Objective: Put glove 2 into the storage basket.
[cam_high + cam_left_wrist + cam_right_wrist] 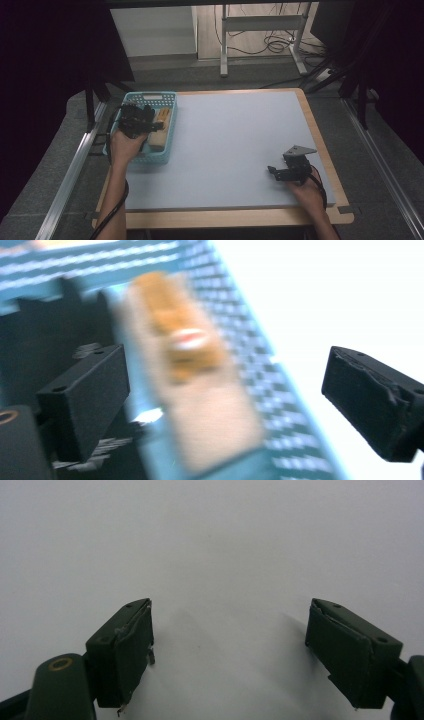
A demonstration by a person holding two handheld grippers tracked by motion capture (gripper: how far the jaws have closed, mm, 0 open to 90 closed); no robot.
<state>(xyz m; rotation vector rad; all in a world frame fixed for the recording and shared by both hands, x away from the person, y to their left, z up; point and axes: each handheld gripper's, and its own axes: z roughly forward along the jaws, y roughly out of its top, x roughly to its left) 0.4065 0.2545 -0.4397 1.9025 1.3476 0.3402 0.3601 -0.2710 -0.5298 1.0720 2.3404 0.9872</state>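
A teal mesh basket (156,159) stands at the table's left edge. In it lies a long beige block with an orange-brown top (161,131), blurred in the left gripper view (190,340). My left gripper (140,114) hovers over the basket's left half. Its jaws stand wide apart (225,385), with the block below and between them and neither pad touching it. My right gripper (274,171) rests near the table's front right corner, open (230,645) over bare table with nothing between its fingers.
The pale blue-grey tabletop (235,135) has a wooden rim. The basket wall (260,365) runs beside the block. A metal rail (70,170) lies along the floor left of the table, and cables and a stand's legs (260,45) are beyond the far edge.
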